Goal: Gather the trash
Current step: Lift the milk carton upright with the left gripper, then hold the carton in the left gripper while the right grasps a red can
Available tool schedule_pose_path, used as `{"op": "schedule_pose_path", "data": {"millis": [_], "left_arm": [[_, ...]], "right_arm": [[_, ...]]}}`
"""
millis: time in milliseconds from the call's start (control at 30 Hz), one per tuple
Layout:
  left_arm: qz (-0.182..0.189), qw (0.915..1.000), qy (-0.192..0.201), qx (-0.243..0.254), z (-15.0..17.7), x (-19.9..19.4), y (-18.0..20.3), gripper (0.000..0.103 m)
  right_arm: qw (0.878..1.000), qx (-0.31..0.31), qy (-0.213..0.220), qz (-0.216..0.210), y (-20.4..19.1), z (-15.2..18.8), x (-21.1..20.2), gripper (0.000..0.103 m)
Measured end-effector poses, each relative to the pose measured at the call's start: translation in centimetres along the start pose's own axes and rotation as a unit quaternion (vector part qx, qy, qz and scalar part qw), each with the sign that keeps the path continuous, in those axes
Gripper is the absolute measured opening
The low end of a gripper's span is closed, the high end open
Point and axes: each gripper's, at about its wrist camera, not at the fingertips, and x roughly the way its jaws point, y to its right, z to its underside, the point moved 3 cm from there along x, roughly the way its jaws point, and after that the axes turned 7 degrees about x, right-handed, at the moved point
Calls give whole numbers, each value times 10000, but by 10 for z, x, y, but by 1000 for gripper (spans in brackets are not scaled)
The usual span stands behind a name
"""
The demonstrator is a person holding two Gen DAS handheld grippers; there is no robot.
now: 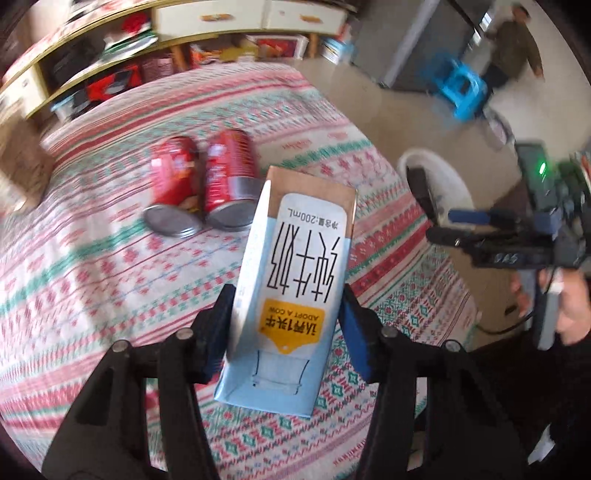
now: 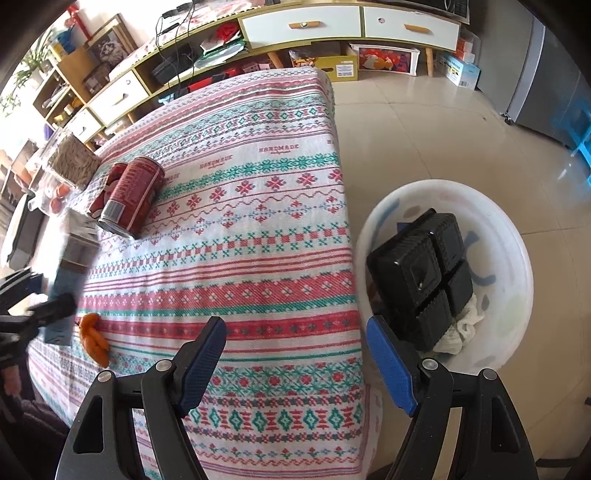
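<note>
My left gripper (image 1: 287, 295) is shut on a pale blue and white milk carton (image 1: 295, 266), held tilted above the patterned tablecloth (image 1: 110, 280). Two red cans (image 1: 207, 177) lie side by side on the cloth beyond the carton. In the right wrist view the same carton (image 2: 68, 280) shows blurred at the left edge, with an orange peel (image 2: 94, 338) on the cloth beside it. My right gripper (image 2: 295, 325) stands open with nothing between its fingers, over the table's edge. Beside it on the floor is a white bin (image 2: 517, 258) holding a black tray (image 2: 421, 273) and crumpled tissue.
A straw-coloured box (image 2: 75, 160) and fruit sit at the table's far left. A low TV cabinet (image 2: 303, 26) runs along the back wall. A blue stool (image 1: 461, 88) and a standing person (image 1: 517, 48) are on the tiled floor beyond the bin.
</note>
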Motion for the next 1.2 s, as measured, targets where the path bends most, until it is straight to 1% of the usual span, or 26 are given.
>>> {"op": "schedule_pose_path", "data": {"millis": [100, 133, 200, 267, 333, 533, 733, 933, 1067, 1200], "left_arm": [[-89, 9989, 108, -457, 10, -16, -23, 56], [-135, 9984, 122, -543, 6, -13, -23, 56], [-282, 9964, 152, -790, 13, -18, -37, 56], [-339, 9946, 159, -968, 17, -20, -49, 56], [-383, 9934, 136, -1070, 21, -17, -54, 56], [-687, 9897, 77, -1254, 34, -17, -75, 56], [-660, 9878, 111, -1404, 45, -27, -88, 56], [-684, 9834, 172, -1669, 52, -35, -104, 57], [-670, 9799, 271, -1859, 53, -42, -114, 57], [-641, 9773, 334, -1993, 53, -45, -121, 57]], "right_arm": [[10000, -56, -27, -8, -12, -3, 5, 80], [9999, -92, -35, -24, -18, -5, 8, 80], [9998, -176, -45, -54, -30, -6, 11, 80], [9996, -271, -74, -85, -44, -8, 17, 80], [9993, -339, -113, -101, -55, -9, 22, 80], [9981, -558, -123, -215, -95, -13, 31, 80], [9972, -639, -141, -364, -125, -17, 35, 80], [9970, -607, -204, -430, -139, -24, 39, 80], [9969, -433, -212, -620, -149, -40, 36, 80], [9964, -284, -69, -799, -167, -66, 37, 80]]}}
